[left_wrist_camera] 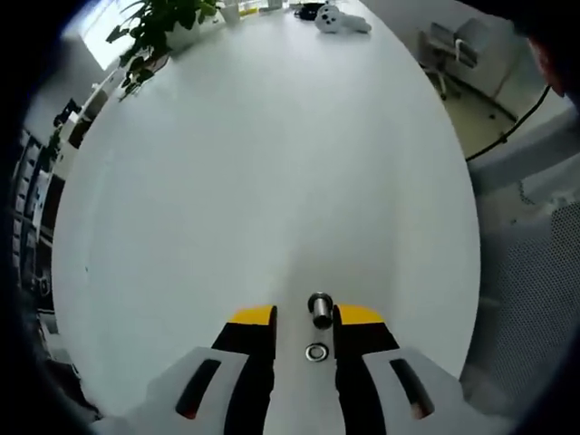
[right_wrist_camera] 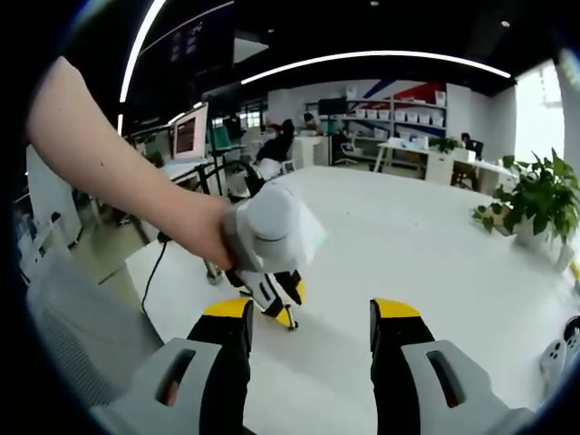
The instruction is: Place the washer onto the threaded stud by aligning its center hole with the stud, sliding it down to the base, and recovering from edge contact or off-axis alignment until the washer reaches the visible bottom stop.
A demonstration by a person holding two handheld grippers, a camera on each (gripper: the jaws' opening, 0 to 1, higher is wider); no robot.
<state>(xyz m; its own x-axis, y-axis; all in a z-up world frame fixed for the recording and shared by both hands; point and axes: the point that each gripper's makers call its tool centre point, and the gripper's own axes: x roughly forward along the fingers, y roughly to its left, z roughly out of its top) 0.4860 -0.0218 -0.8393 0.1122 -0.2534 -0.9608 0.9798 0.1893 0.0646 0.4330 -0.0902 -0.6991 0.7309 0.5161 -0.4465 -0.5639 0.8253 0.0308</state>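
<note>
- Looking down the left gripper view, the white table spreads wide, a leafy plant at its far left edge and a small white toy at the far end.
- Low in that view the left gripper has its yellow-tipped jaws spread, a clear gap between them, nothing pinched.
- In that gap stands the threaded stud, a short dark metal post with a shiny rounded top, upright on the table and just beside the right jaw's inner face.
- Just nearer the camera lies the washer, a small silver ring with a dark centre hole, flat on the table between the jaws, close to the stud's base but not on it.
- Over in the right gripper view, a person's hand holds the left gripper's white body at left, its yellow-and-black jaws pointing down at the table.
- The right gripper hangs above the table with jaws wide apart and empty.
- At far right a potted plant sits on the table edge.
</note>
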